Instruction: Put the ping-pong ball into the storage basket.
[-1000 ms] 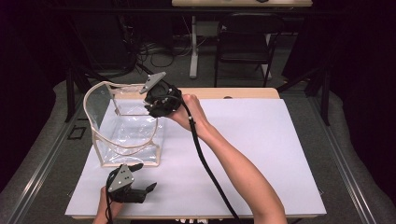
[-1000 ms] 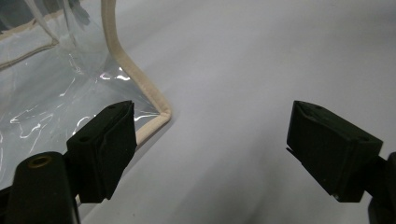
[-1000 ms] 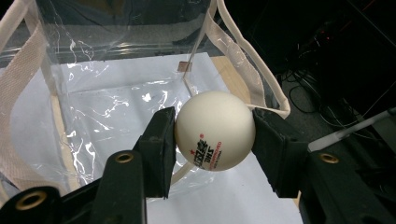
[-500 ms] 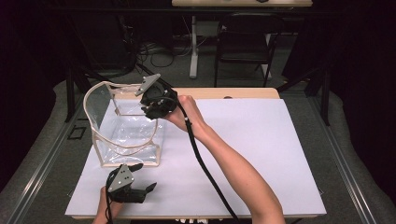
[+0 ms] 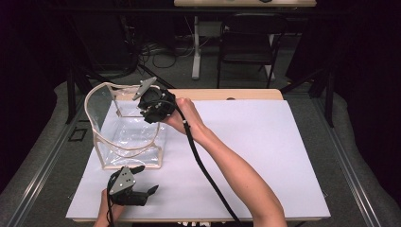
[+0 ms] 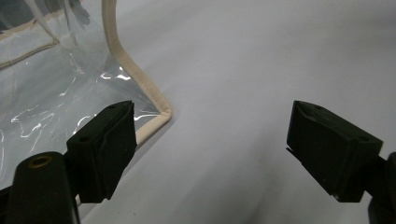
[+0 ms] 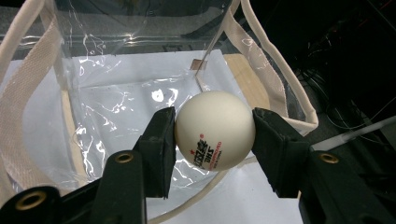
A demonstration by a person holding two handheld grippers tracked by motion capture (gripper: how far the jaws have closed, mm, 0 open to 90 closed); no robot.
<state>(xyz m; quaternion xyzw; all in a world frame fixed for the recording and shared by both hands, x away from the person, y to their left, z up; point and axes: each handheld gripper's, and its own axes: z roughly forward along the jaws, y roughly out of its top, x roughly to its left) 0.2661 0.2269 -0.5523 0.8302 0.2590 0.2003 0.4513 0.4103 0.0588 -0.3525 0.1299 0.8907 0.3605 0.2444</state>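
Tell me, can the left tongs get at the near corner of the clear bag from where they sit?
Probably yes. The left tongs stand open, with the clear bag and its cream-trimmed corner just ahead of one jaw, and bare white table around it. Nothing lies between.

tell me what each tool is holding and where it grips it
Right tool clamps a white ball across its middle. Left tool is open, holding nothing.

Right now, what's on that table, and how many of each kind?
White ball: 1
Clear bag: 1
Handheld grippers: 2, the left gripper and the right gripper
White table sheet: 1
Total: 5
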